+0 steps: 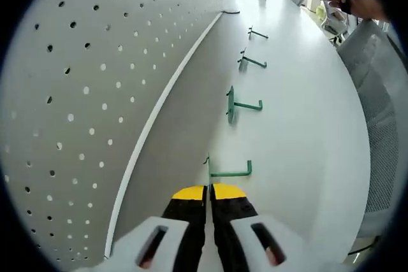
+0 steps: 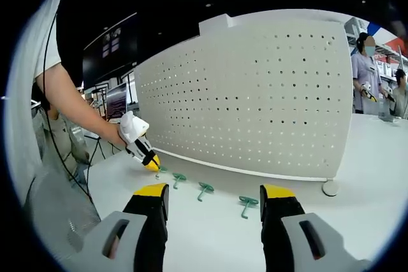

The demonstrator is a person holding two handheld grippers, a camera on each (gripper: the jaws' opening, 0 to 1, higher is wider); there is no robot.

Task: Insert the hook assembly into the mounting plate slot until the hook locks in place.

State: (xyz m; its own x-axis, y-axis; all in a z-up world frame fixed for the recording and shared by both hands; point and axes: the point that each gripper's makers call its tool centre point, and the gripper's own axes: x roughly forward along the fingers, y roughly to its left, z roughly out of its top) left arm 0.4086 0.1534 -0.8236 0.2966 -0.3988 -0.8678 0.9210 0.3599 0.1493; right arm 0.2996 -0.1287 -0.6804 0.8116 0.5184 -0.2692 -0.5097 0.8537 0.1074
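In the left gripper view, the left tongs [image 1: 208,190] rise from the bottom with their yellow-tipped jaws pressed together, no gap between them and nothing held. Their tips sit just short of the nearest green hook [image 1: 231,171], which lies on the white table [image 1: 306,132] with its base plate toward the pegboard and its bent arm pointing away from it. Three more hooks lie in a row beyond it along the foot of the board: a second hook [image 1: 241,105], a third hook [image 1: 250,62] and a fourth hook [image 1: 256,33], each apart from the next. The white pegboard [image 1: 95,93] stands upright along the left, its face dotted with round holes. At the top right, a hand [image 1: 366,4] holds the other tool above the table's far end.

In the right gripper view, the right tongs [image 2: 215,194] stand wide apart, holding nothing, above the table [image 2: 210,240]. Between and beyond the jaws the green hooks [image 2: 204,188] lie in a line on the table in front of the pegboard [image 2: 255,100]. At the left, a person's arm [image 2: 73,103] reaches down, and the left tongs [image 2: 152,162] touch the table at the leftmost end of the hook row. Two people [image 2: 366,68] stand far off at the right.
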